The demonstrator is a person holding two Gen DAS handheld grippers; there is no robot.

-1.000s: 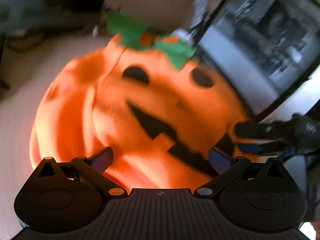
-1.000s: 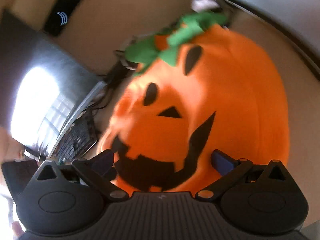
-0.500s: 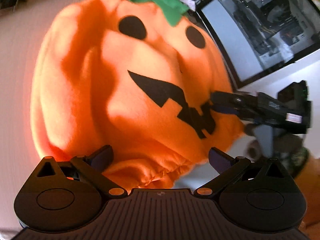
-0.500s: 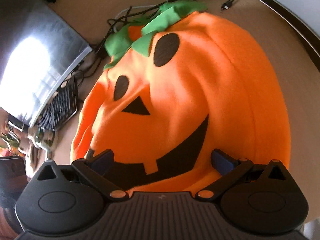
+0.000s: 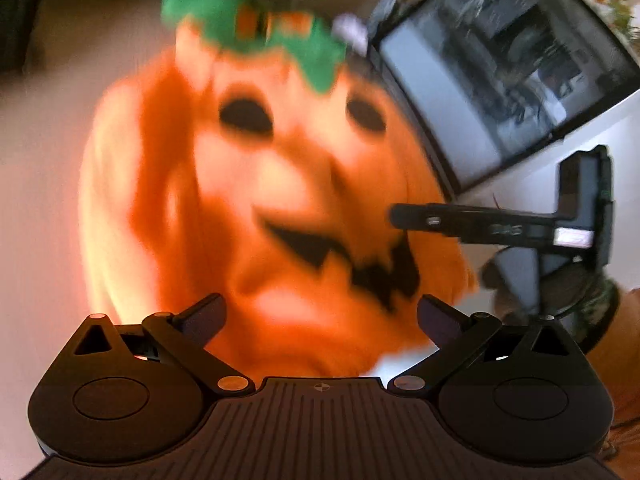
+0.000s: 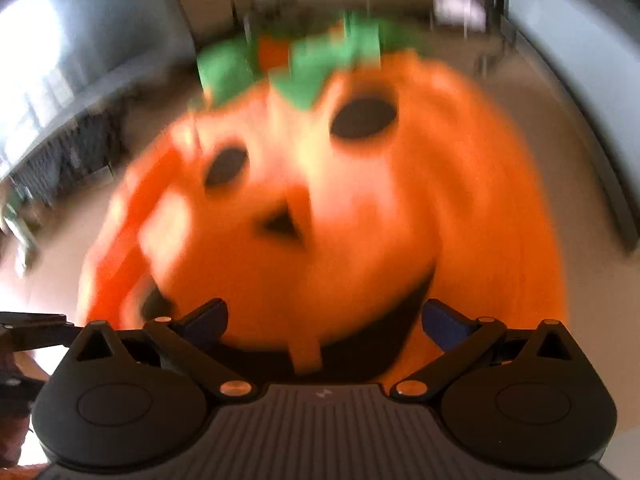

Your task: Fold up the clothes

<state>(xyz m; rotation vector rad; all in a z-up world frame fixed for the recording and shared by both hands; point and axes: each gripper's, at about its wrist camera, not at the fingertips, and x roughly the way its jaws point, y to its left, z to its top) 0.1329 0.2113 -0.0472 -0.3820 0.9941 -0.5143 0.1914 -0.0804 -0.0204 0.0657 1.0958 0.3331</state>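
An orange fleece pumpkin costume (image 5: pixel 240 200) lies spread on a pale tabletop (image 5: pixel 44 184), its face up: two black oval eyes, a small black triangular nose and a wide jagged black grin, with green felt leaves (image 5: pixel 256 36) ringing the neck opening. Both views are blurred by motion. The garment's long axis runs from the gathered hem at the near edge, close to both cameras, to the green collar at the far end. The left tongs (image 5: pixel 322 316) stand wide apart over the near hem, clamped on nothing; in their view the right tongs (image 5: pixel 400 216) reach in from the right over the mouth's corner, seen side-on. In the right wrist view the right tongs (image 6: pixel 324 320) are likewise spread wide above the grin, empty. A dark monitor (image 5: pixel 504 64) stands just beside the costume's far right side, and a keyboard (image 6: pixel 68 148) lies along that side in the right wrist view. Bare tabletop shows along the costume's left side.
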